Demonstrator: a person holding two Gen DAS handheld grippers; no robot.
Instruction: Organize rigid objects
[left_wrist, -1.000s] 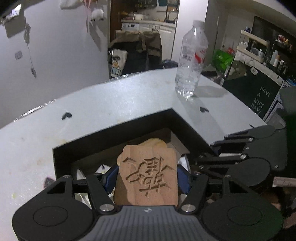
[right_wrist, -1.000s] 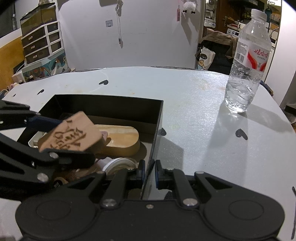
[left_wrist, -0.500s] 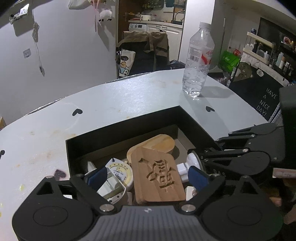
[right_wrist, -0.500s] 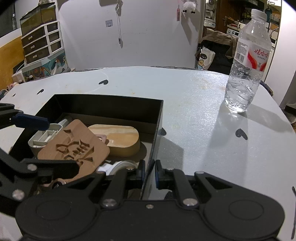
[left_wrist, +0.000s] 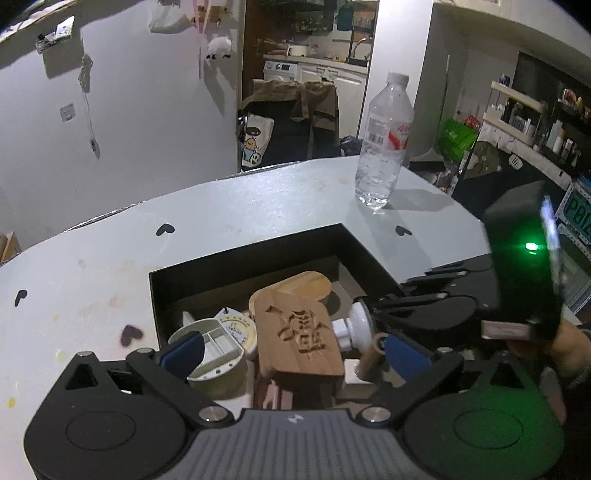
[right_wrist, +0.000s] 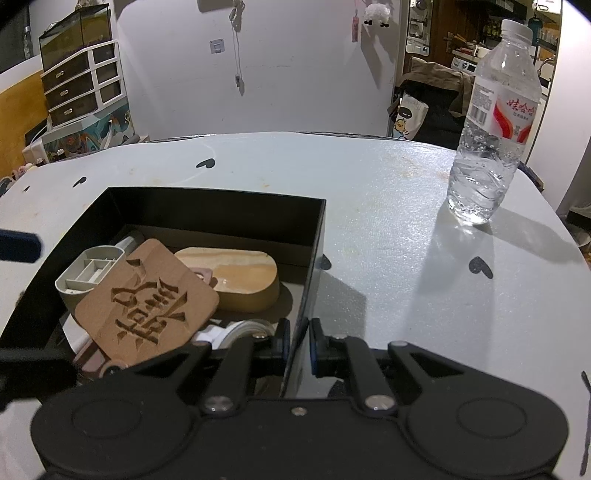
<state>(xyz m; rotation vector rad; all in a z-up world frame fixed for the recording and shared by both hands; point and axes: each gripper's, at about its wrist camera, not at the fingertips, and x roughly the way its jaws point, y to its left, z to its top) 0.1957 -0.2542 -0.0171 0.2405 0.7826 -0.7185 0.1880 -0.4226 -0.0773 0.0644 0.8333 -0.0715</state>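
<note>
The carved wooden block is lying face up inside the black box, free of any grip, tilted across the other contents. It is resting partly on a pale oval wooden board behind it and overlapping a grey divided tray on one side. In the left wrist view a round tape measure is sitting between the tray and the block, and a white knob-shaped piece is touching the block's other edge. The left tongs are hanging above the box with the blue pads spread to either side of the block; the jaws are opening and are standing wide, with the block below and between them but pressed by neither pad. The right tongs are standing narrow, pinching the box's near right wall between their pads. The box is sitting on the white bench, which is carrying small black heart marks. A clear water bottle with a white cap is standing upright on the bench, well apart from the box toward the far right. In the left wrist view a hand is showing at the right edge behind the right tongs' body, where a green light is glowing.
</note>
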